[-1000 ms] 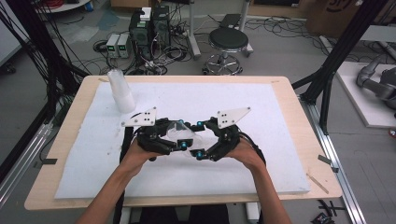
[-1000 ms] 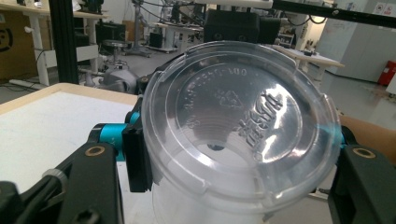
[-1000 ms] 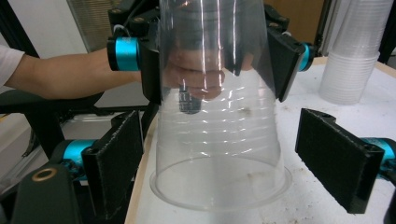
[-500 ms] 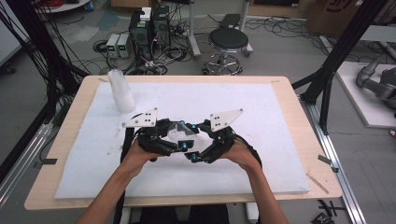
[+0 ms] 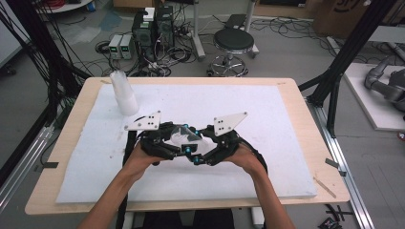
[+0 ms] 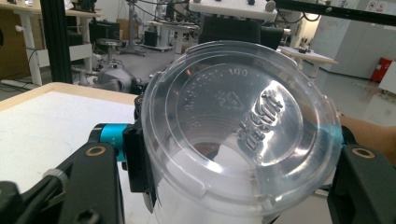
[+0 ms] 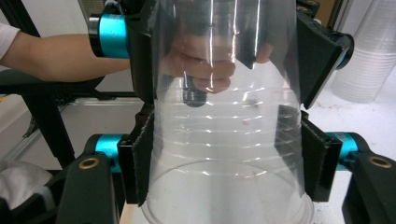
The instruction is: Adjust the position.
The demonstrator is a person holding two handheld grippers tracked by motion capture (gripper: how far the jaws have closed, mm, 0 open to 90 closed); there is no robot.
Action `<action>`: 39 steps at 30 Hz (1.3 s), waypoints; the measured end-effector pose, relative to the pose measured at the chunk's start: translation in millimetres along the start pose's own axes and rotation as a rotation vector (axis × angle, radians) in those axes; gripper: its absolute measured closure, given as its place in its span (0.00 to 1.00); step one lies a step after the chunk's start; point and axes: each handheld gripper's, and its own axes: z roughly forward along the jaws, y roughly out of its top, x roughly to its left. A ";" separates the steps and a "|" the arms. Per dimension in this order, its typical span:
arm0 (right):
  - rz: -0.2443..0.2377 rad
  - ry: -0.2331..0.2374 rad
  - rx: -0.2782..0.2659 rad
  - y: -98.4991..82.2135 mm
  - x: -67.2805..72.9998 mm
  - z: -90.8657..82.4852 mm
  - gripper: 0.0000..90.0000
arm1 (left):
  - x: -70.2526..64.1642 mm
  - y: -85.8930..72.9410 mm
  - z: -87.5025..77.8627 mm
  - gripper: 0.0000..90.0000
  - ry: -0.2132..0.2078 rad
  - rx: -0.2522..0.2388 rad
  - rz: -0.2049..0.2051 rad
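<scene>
A single clear plastic drinking cup (image 5: 183,136) is being held in the air just above the middle of the white-padded wooden desk (image 5: 286,143), lying roughly level between the two hands. In the left claw view the cup's round base (image 6: 233,121) is facing the camera, and raised moulded writing is showing on it: a curved line of small figures that seems to be ending in "100", a recycling triangle beside it, and a larger embossed word at the right that is too distorted to read. No printed label or brand is showing on the cup's wall.

The left claw (image 5: 168,139) is clamping the cup, its two black pads pressing on opposite sides of the wall close to the base, jaws nearly together around it. The right claw (image 5: 203,148) is meeting it from the other side; its jaws have just been closing, and in the right claw view its pads (image 7: 140,158) are now pressing on both sides of the cup's wall (image 7: 224,135) near the open rim, with the left claw's pads gripping farther along. Both claws are therefore holding the same cup at once.

One stack of clear plastic cups (image 5: 123,93) is standing upright at the far left corner of the desk, well apart from the hands; the count within it cannot be told
</scene>
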 end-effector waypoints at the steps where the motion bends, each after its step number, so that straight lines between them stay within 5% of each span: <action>1: 0.000 0.000 0.001 -0.2 -0.2 0.2 0.37 | 0.3 0.0 0.2 0.38 0.012 0.007 0.005; 6: 0.009 -0.007 0.003 -0.5 -0.7 -1.3 0.37 | 2.1 -0.5 -0.4 0.05 0.068 0.027 0.002; 12: 0.016 -0.022 0.012 -1.6 -2.1 -3.8 0.37 | 1.4 2.3 -6.4 0.05 0.076 0.043 0.016; 15: 0.019 -0.029 0.044 -1.7 -0.1 -7.5 0.37 | -0.8 11.8 -11.5 0.05 0.113 0.152 0.060; 16: 0.019 -0.029 0.044 -1.7 -0.1 -7.5 0.37 | -0.8 11.8 -11.5 0.05 0.113 0.152 0.060; 19: 0.022 -0.047 0.114 0.5 0.7 -11.6 0.37 | 0.3 22.7 -14.4 0.05 0.096 0.242 0.056; 23: 0.040 -0.069 0.264 9.0 1.7 -15.2 0.37 | 0.8 34.7 -10.1 0.05 0.092 0.478 0.075; 24: 0.047 -0.073 0.345 14.2 2.4 -15.8 0.38 | 0.3 36.8 -8.2 0.05 0.091 0.536 0.080; 26: 0.047 -0.072 0.374 16.3 2.3 -15.6 0.38 | 0.2 39.6 -5.2 0.05 0.082 0.621 0.076; 27: 0.058 -0.068 0.464 23.5 3.0 -14.6 0.38 | 0.9 40.8 -3.5 0.05 0.079 0.667 0.076; 31: 0.065 -0.063 0.579 31.9 2.8 -11.6 0.38 | 2.7 43.2 2.3 0.05 0.068 0.816 0.070; 34: 0.073 -0.051 0.676 39.1 1.6 -7.0 0.38 | 2.9 41.8 6.5 0.05 0.059 0.867 0.064; 39: 0.064 -0.030 0.727 44.7 1.3 -0.1 0.38 | 4.5 41.9 9.9 0.05 0.050 0.882 0.074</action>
